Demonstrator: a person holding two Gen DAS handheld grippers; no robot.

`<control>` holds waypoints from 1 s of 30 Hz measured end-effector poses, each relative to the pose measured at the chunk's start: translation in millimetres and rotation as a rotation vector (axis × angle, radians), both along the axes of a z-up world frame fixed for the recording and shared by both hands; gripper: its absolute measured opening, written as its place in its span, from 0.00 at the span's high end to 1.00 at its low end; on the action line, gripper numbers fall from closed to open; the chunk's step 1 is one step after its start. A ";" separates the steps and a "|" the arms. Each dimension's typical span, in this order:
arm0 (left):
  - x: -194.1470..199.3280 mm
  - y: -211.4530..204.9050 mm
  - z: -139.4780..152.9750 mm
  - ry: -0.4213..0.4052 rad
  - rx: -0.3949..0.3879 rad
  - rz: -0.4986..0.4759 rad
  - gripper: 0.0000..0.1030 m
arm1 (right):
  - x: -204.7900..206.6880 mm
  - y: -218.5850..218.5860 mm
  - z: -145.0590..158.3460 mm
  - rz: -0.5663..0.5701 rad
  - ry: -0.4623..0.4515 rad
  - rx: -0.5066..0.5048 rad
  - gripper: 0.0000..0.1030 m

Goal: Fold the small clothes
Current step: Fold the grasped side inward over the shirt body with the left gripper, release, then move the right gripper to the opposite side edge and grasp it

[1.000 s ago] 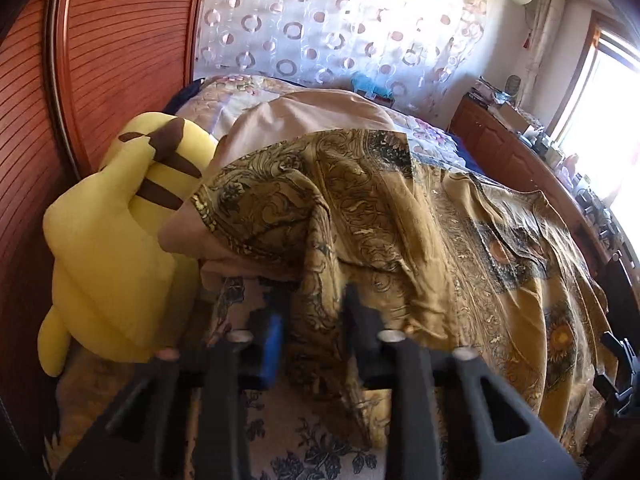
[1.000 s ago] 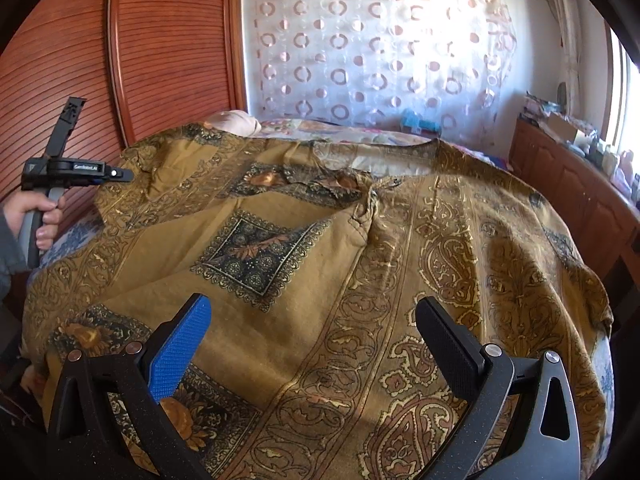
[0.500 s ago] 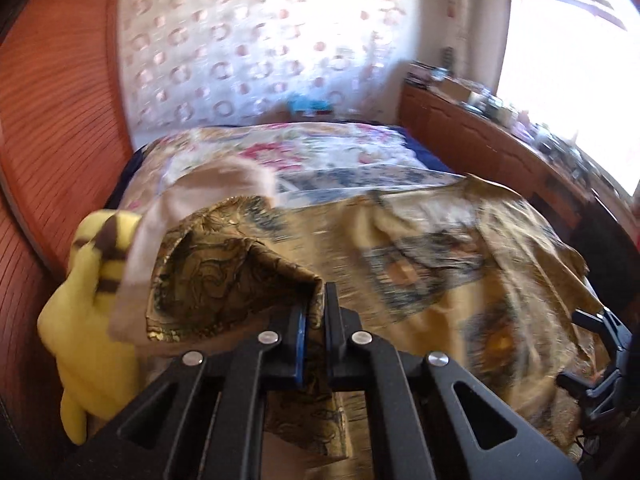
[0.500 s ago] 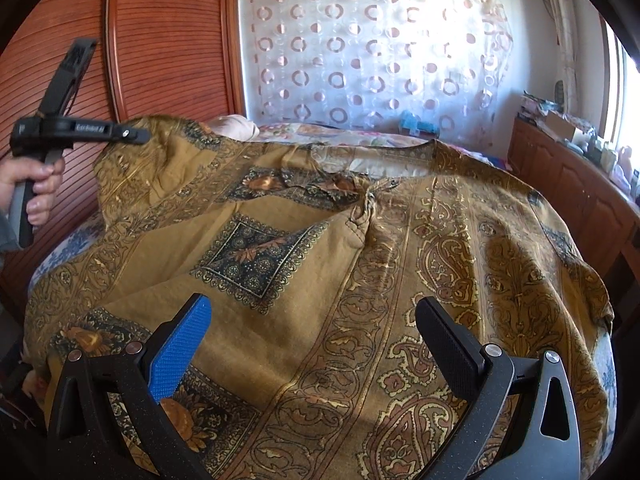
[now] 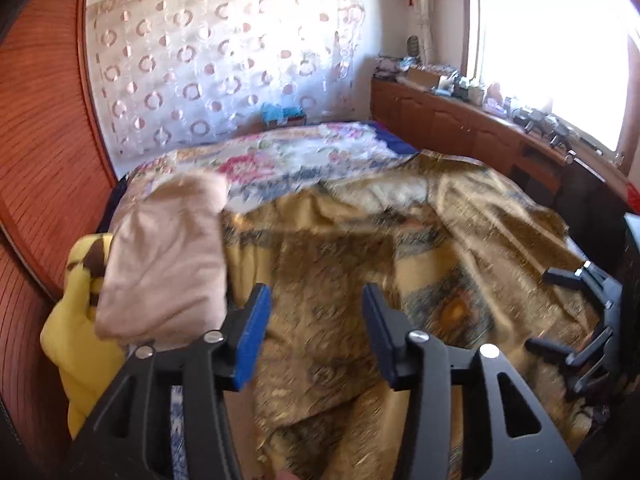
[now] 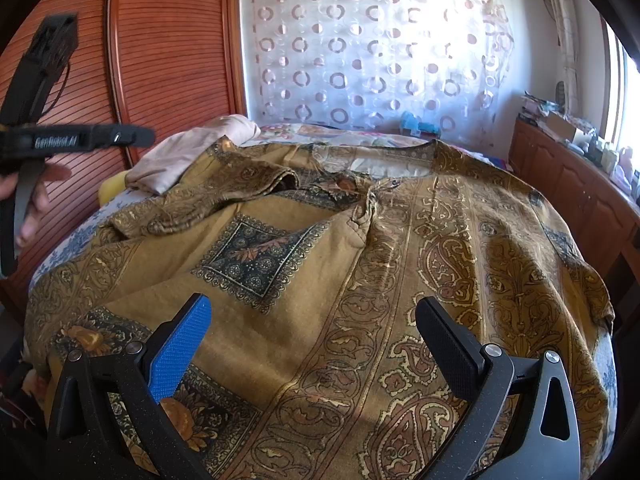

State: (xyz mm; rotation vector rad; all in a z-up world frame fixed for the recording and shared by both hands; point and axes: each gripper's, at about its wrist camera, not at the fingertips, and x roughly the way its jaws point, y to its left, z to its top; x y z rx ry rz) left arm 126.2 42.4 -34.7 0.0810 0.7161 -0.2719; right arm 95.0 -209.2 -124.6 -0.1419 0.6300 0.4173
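My left gripper [image 5: 316, 332] hangs above the near left part of the bed [image 5: 280, 160], its jaws opening, with nothing between the blue pads [image 5: 252, 336]; the patterned cloth lies under them, not pinched. In the right wrist view that same gripper [image 6: 144, 136] shows at the far left, held by my hand [image 6: 36, 200] in front of the reddish slatted wardrobe door [image 6: 168, 60].

My right gripper [image 6: 316, 344] sits low over the near edge of the garment, jaws spread wide and free of it.

The garment, a mustard-gold shirt with paisley bands and dark square panels [image 6: 360, 280], is spread flat across most of the bed, collar toward the far end. Its left sleeve [image 6: 224, 188] lies folded inward onto the chest, crumpled rather than flat. The left wrist view of it is blurred.

Beside the shirt, at the bed's left edge, a folded beige cloth [image 5: 168, 264] rests on a yellow plush toy [image 5: 80, 344]. Behind the bed hangs a sheer curtain with circles [image 6: 372, 52].
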 end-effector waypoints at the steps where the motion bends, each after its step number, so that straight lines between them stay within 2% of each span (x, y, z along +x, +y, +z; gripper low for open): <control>1: 0.3 6.0 -7.2 0.022 0.005 0.011 0.51 | 0.2 0.0 -0.1 0.000 0.001 -0.001 0.00; 7: 9.4 22.9 -50.4 0.120 0.050 0.063 0.49 | 0.4 0.2 -1.0 0.001 0.003 -0.004 0.00; 13: 13.5 28.3 -76.2 0.176 0.063 0.084 0.48 | 0.2 0.9 -2.0 0.003 0.007 -0.006 0.00; 18: 11.4 35.1 -79.0 0.158 0.007 0.086 0.47 | 0.6 1.2 -2.9 0.004 0.009 -0.009 0.00; 27: 13.5 34.8 -79.4 0.155 0.002 0.093 0.45 | 2.7 -4.0 -1.3 0.028 0.034 0.001 0.00; 30: 14.6 35.6 -79.6 0.157 -0.003 0.093 0.44 | 0.3 -19.2 5.2 0.014 0.012 -0.022 0.00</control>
